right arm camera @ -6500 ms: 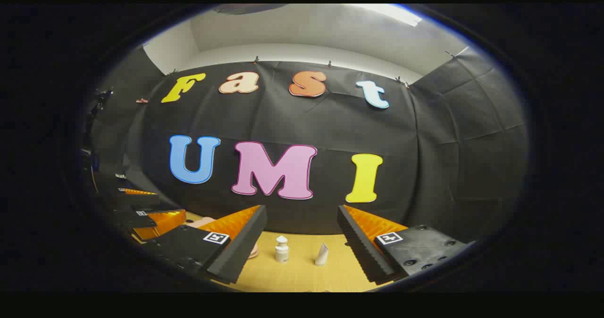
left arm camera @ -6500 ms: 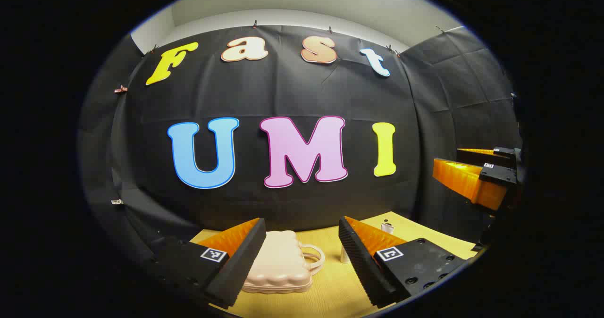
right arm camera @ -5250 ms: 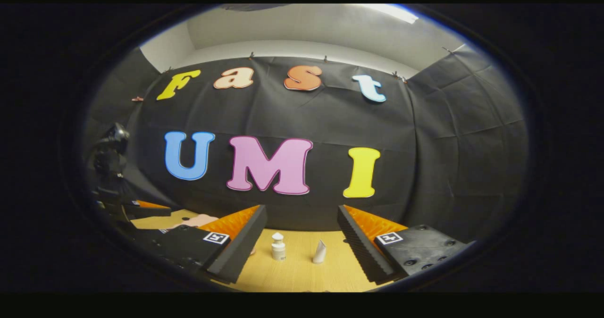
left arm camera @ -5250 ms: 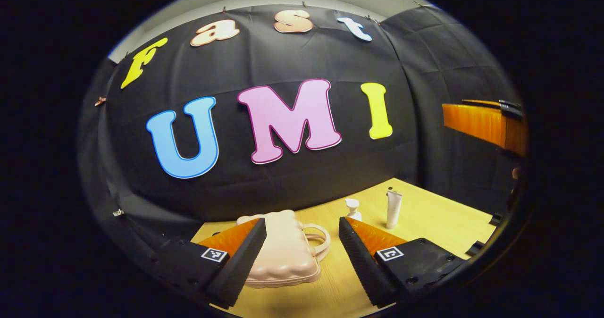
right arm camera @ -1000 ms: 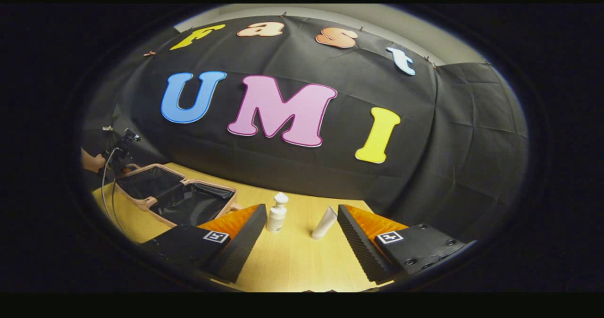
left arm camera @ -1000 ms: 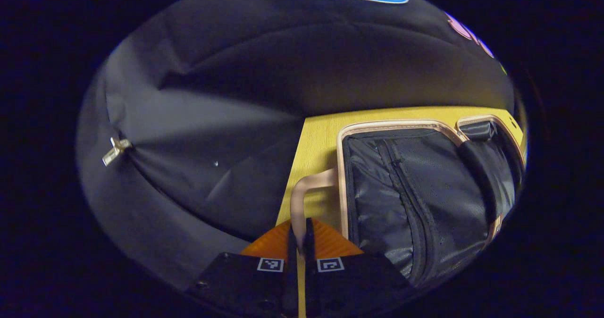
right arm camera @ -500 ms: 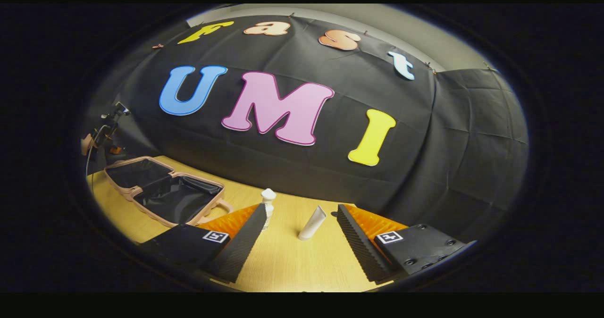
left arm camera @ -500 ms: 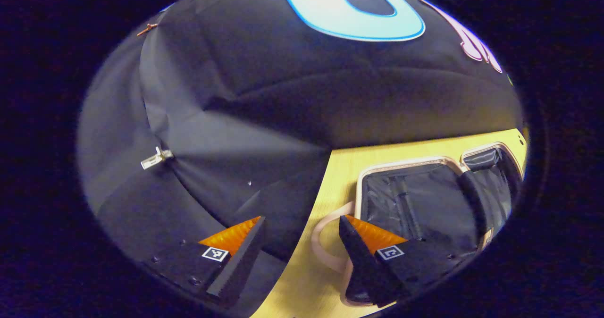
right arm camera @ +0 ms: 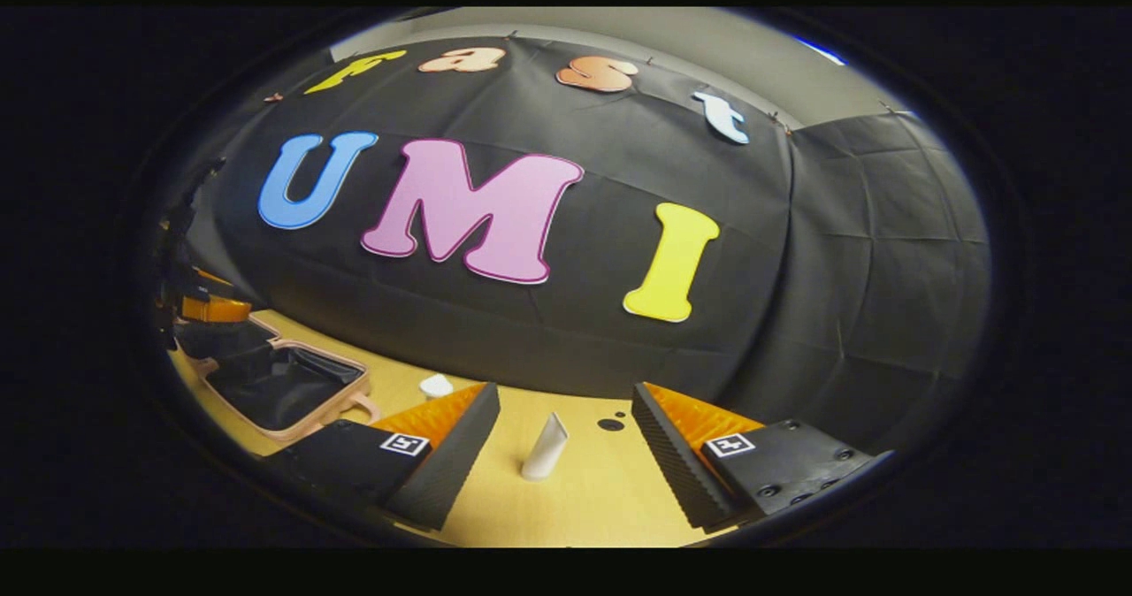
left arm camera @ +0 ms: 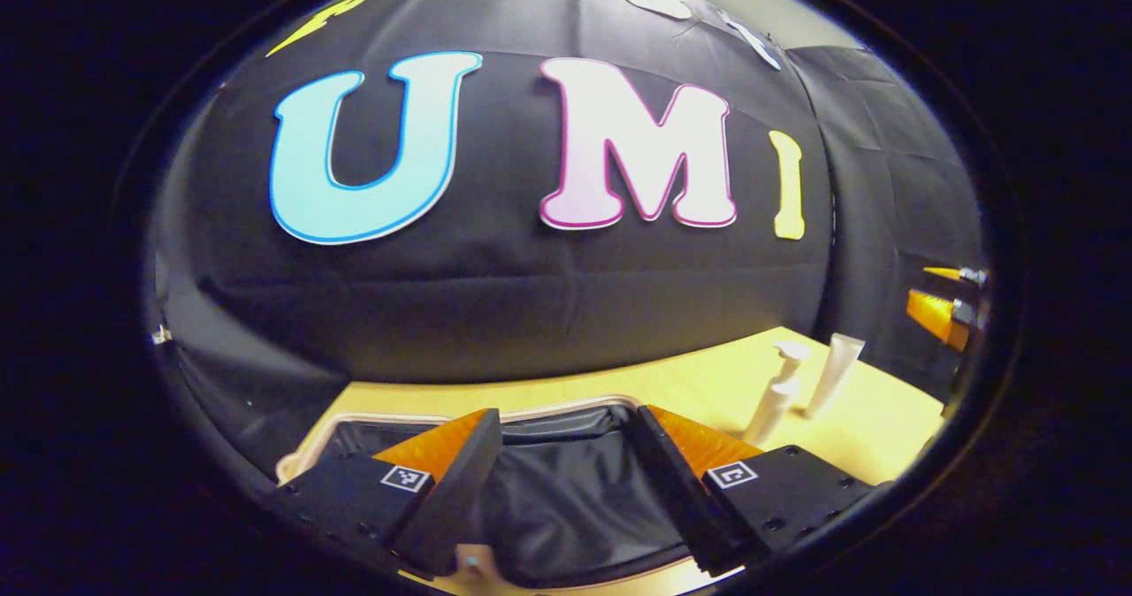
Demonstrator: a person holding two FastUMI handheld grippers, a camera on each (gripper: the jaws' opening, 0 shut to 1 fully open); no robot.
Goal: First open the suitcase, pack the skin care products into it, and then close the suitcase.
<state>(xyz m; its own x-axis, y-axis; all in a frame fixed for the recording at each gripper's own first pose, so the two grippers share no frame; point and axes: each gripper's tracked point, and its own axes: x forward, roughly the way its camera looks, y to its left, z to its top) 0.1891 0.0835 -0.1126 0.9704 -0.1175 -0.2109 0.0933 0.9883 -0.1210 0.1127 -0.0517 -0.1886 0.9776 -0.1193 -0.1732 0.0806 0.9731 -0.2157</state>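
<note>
Right claw [right arm camera: 566,446] hovering spread above worktop [right arm camera: 610,499], framing white tube [right arm camera: 544,447]; left claw [left arm camera: 566,472] spread over open suitcase [left arm camera: 566,490]; pump bottle [left arm camera: 774,397] standing beside tube; packing step beginning, next calling for pinching tube.

The wooden counter [right arm camera: 610,499] carries an open suitcase [right arm camera: 274,384] at the left, then a pump bottle [left arm camera: 774,393], a white tube [right arm camera: 544,447] and, farther back, perhaps a small dark hole [right arm camera: 610,424].

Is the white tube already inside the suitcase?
No. In the right gripper view the white tube stands on the table, apart from the open suitcase.
</note>
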